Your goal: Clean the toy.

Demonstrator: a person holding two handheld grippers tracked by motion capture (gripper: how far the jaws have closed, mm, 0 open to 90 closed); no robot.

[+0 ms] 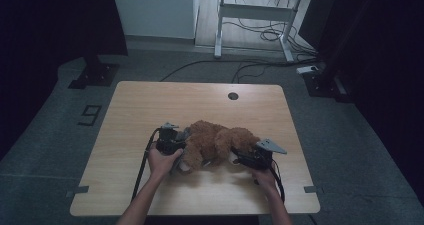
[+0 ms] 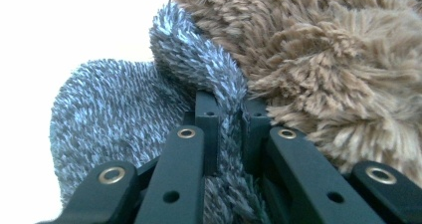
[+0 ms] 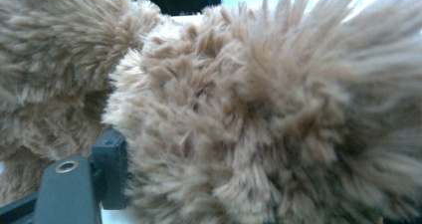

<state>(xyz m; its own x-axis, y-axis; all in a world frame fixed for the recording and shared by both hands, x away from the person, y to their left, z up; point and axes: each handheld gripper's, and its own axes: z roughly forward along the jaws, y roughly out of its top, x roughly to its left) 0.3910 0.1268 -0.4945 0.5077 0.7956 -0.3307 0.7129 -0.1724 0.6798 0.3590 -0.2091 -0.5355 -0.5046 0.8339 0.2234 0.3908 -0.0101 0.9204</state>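
fluffy brown plush toy [image 1: 220, 142] lies on its side near the middle of the wooden surface [image 1: 150, 105], and i have a hand-held gripper at each end of it. my left hand-held gripper [image 2: 230, 122] is closed down to a narrow slit, pinching a thin fold of the grey fuzzy garment [image 2: 114, 114] that sits against the toy's brown fur. in the high view the left hand-held gripper [image 1: 172, 144] is at the toy's left end and my right hand-held gripper [image 1: 245, 160] is pressed into its right end. from the right gripper view i can make out one black jaw beside the fur, the other buried under pile, so i cannot tell whether it has closed on anything.

my worry is the left grip. it holds only a sliver of loose knit, so a sharp tug could let the fabric slide out, or stretch it instead of moving it along the toy. if the right side has no real bite, the whole toy would likely drag across the surface towards my left hand. fur caught with the grey cloth could also snag.
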